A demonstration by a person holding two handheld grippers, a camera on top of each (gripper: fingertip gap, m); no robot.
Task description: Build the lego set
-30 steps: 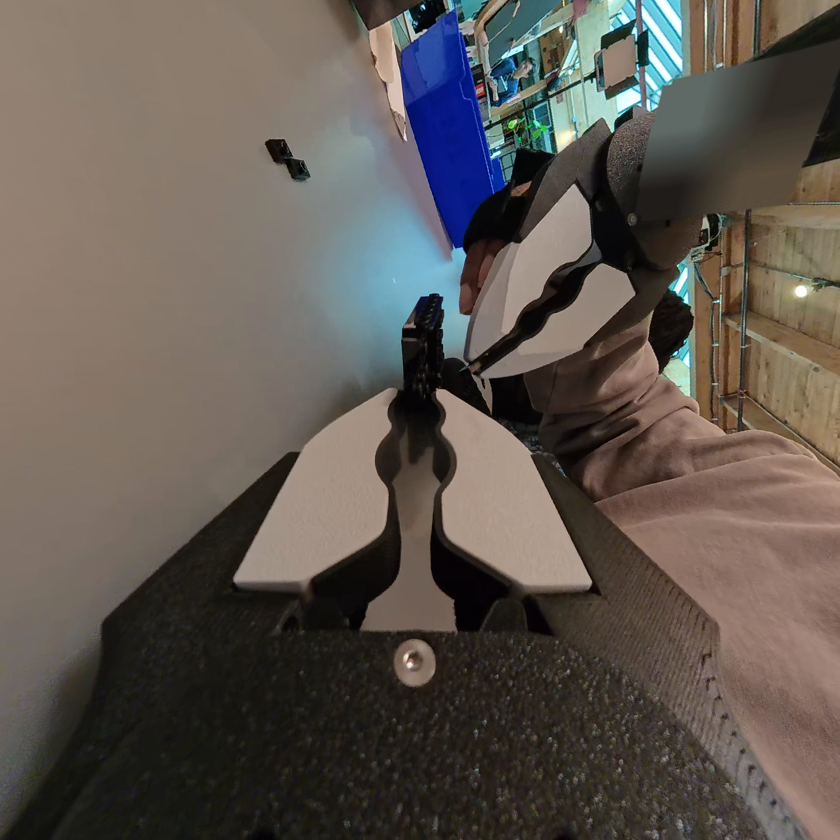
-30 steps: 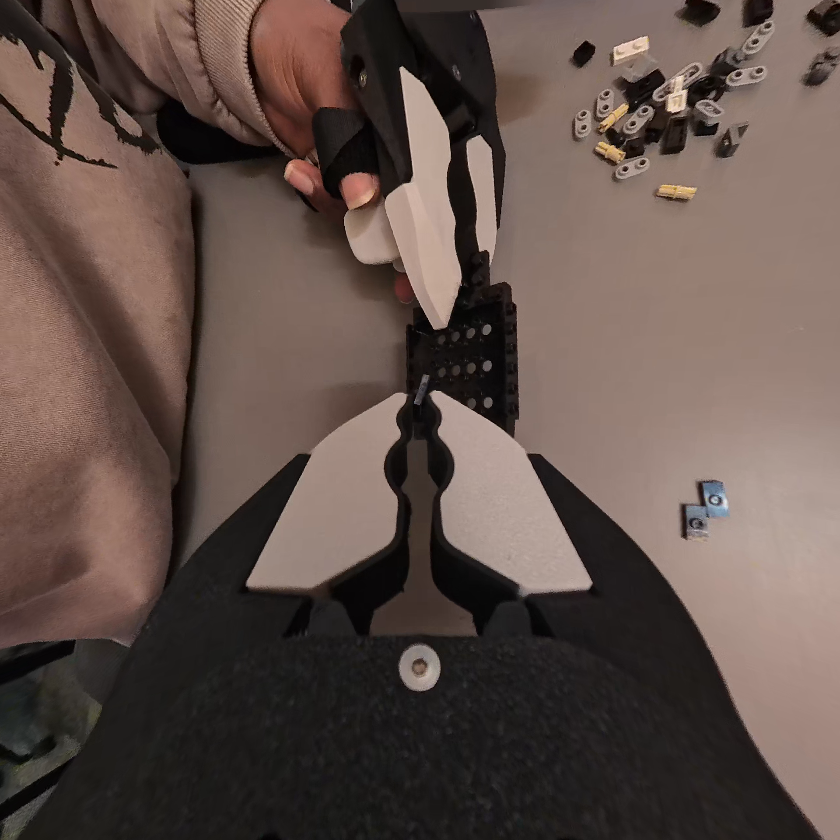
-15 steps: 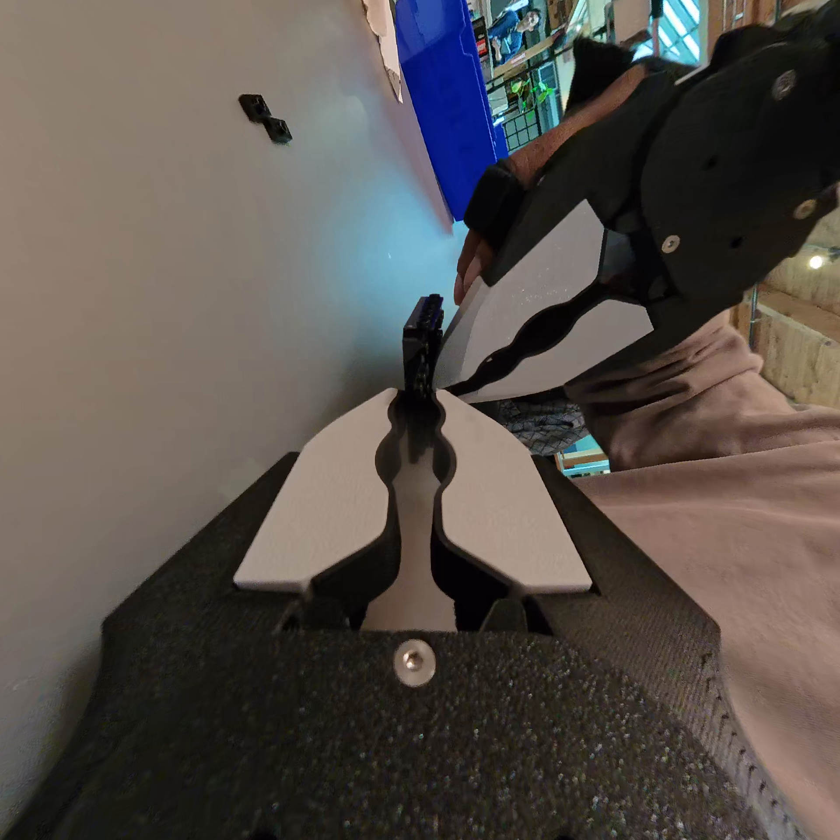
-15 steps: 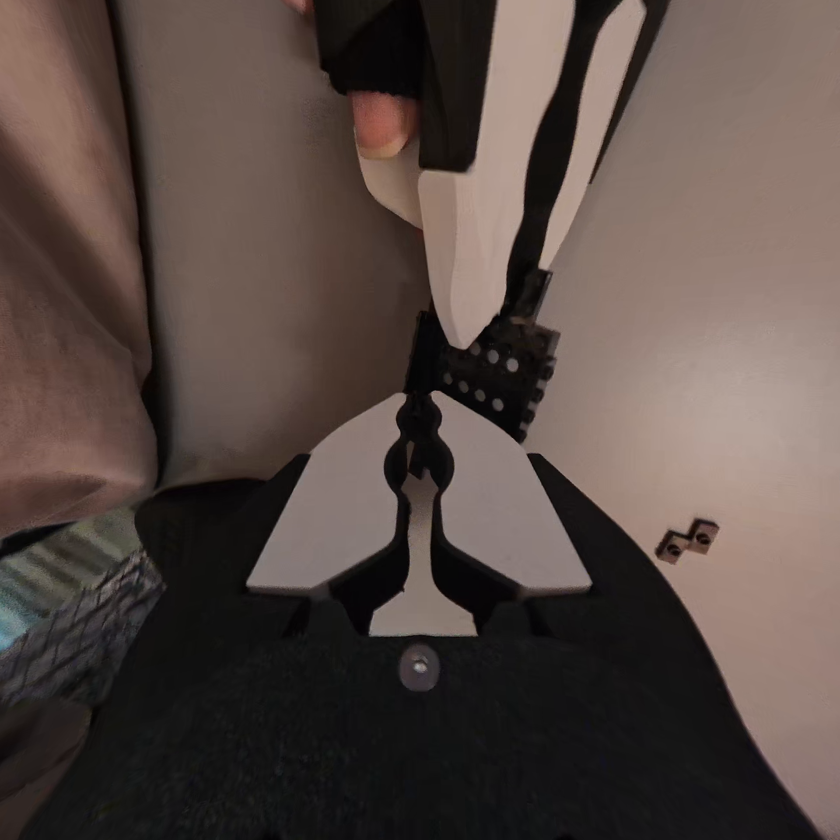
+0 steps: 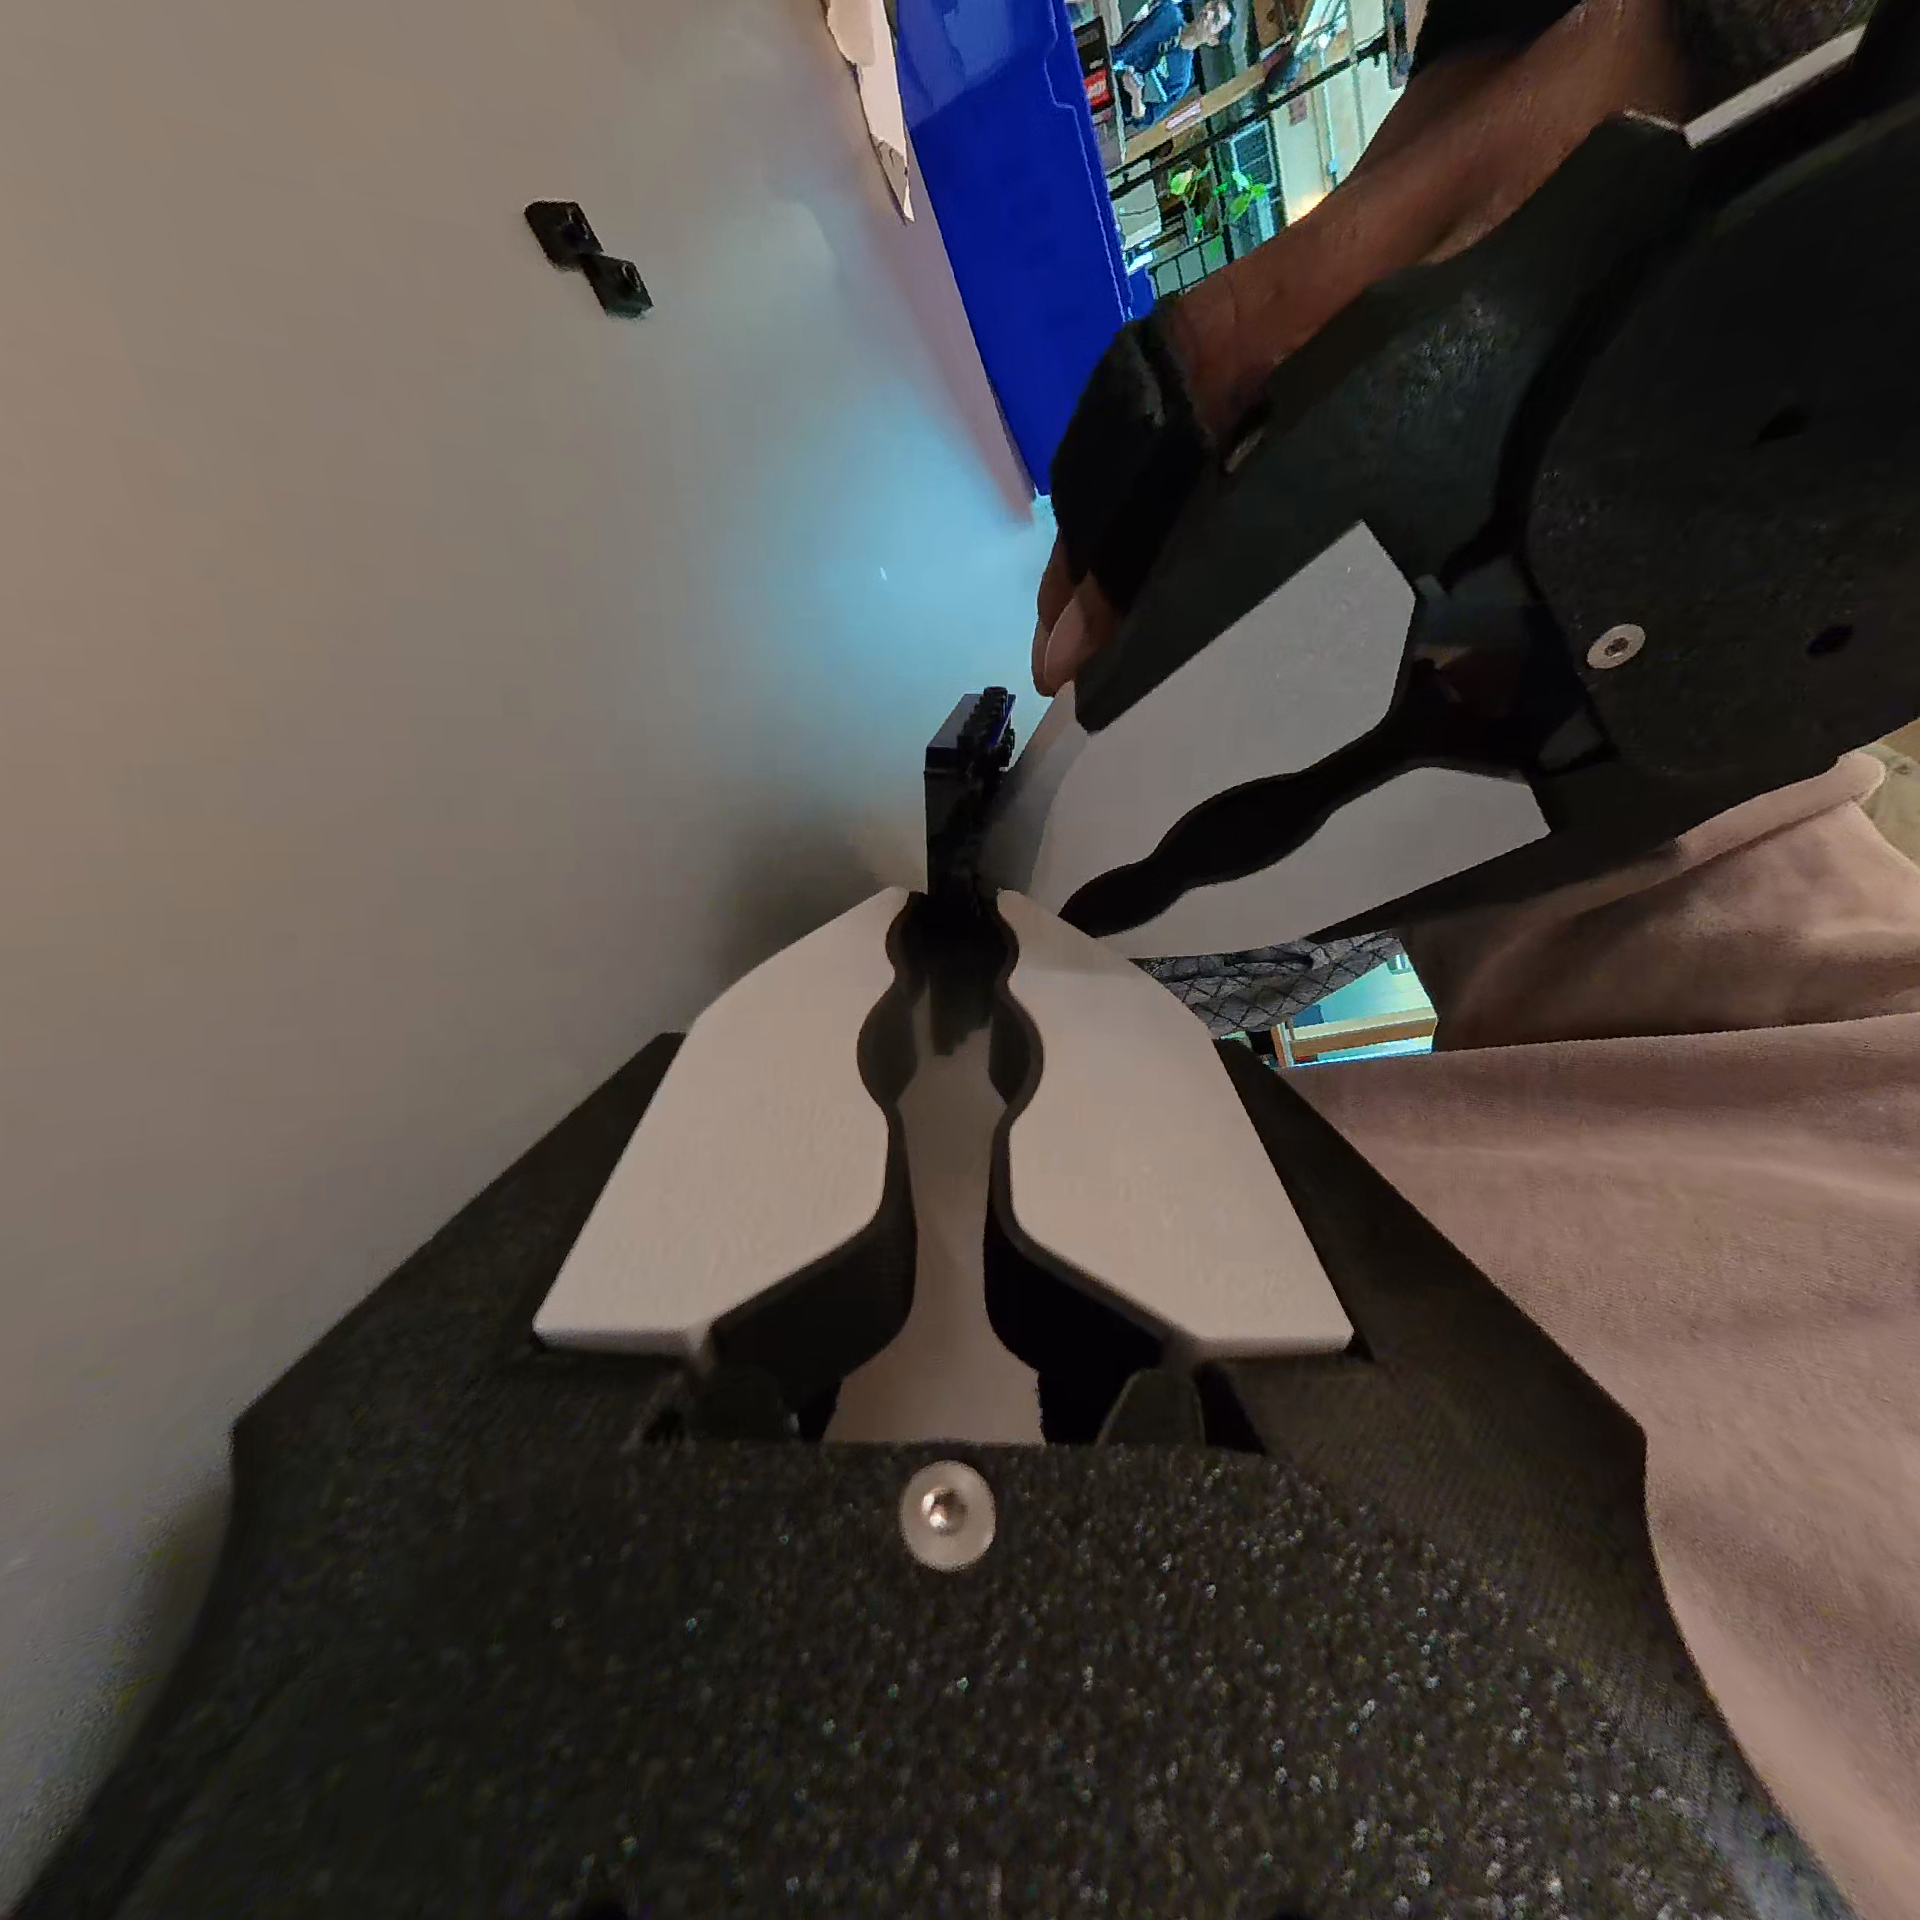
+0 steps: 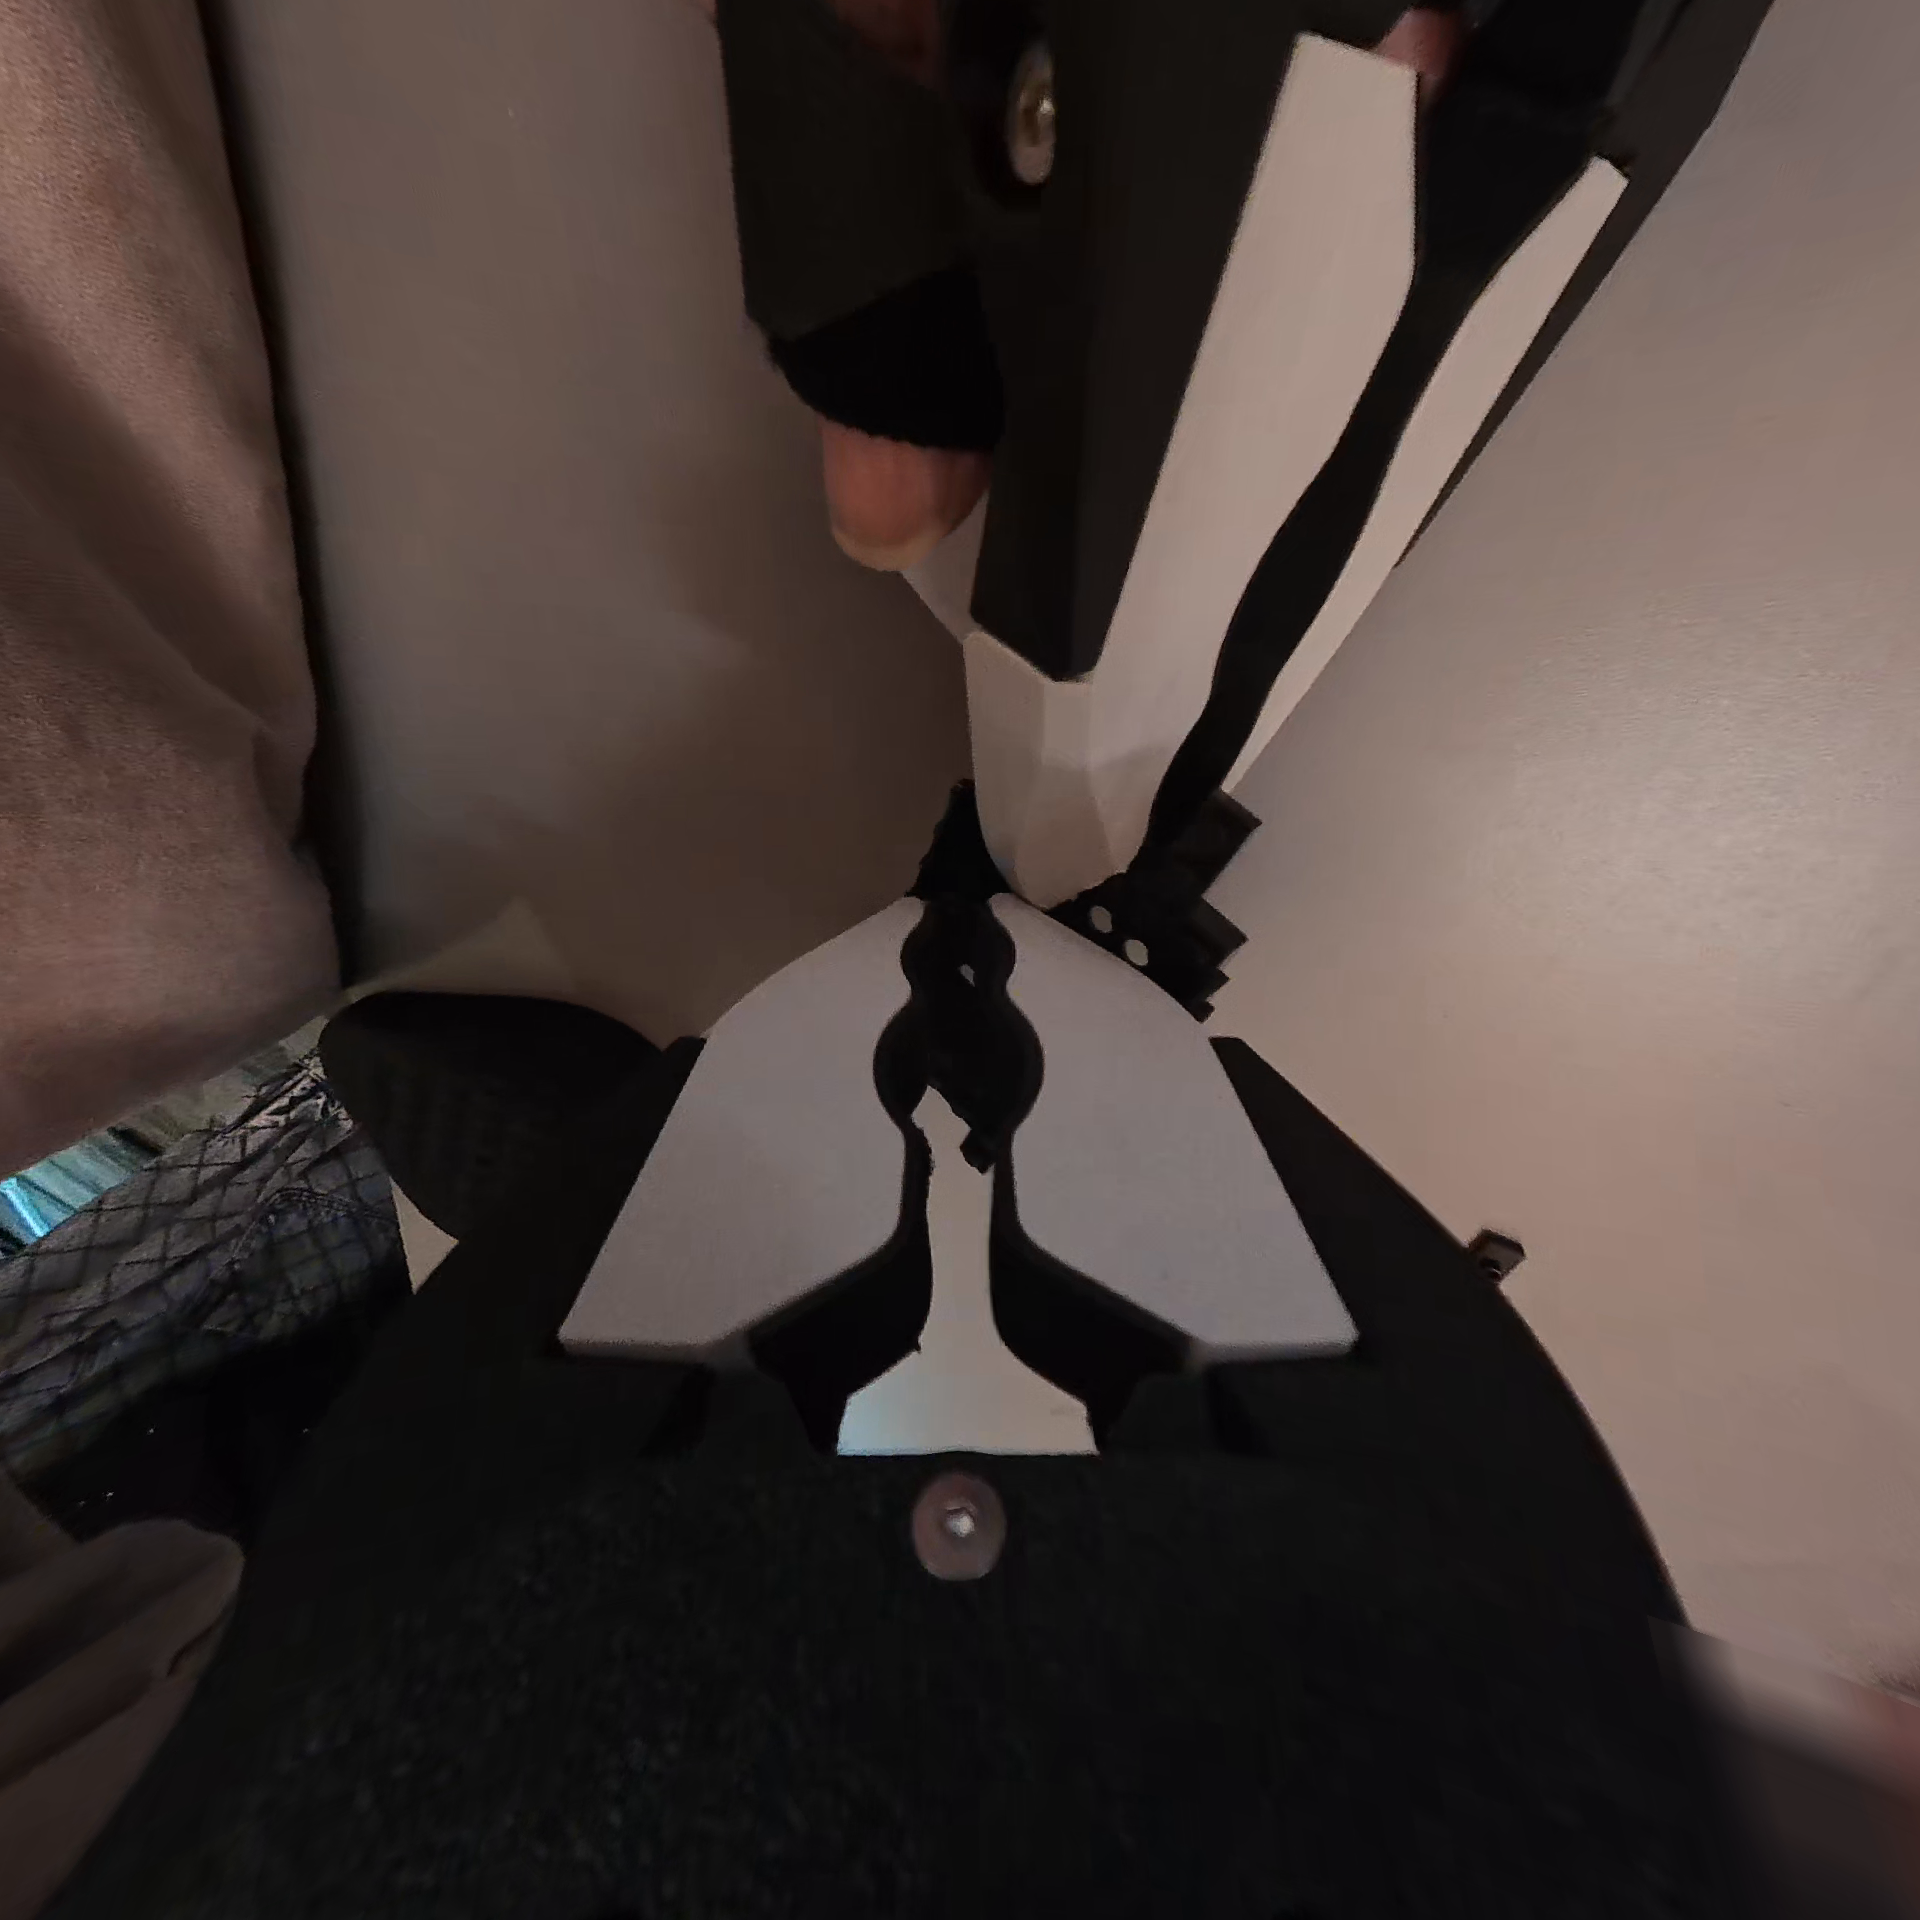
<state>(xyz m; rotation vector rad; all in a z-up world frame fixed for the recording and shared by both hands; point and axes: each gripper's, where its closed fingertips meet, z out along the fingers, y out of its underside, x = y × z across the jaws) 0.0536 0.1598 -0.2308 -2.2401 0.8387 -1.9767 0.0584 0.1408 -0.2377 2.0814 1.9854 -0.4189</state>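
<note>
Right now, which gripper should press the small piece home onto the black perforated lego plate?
Right. The right gripper is shut on a small dark piece at the black perforated lego plate, while the left gripper clamps that plate edge-on, steadying it.

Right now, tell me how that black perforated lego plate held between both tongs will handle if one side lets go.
The black perforated lego plate looks rigid, so it likely won't flop. Held edge-on by the left tongs, it may pivot. The right tongs pinch only a corner, so it could slip.
</note>
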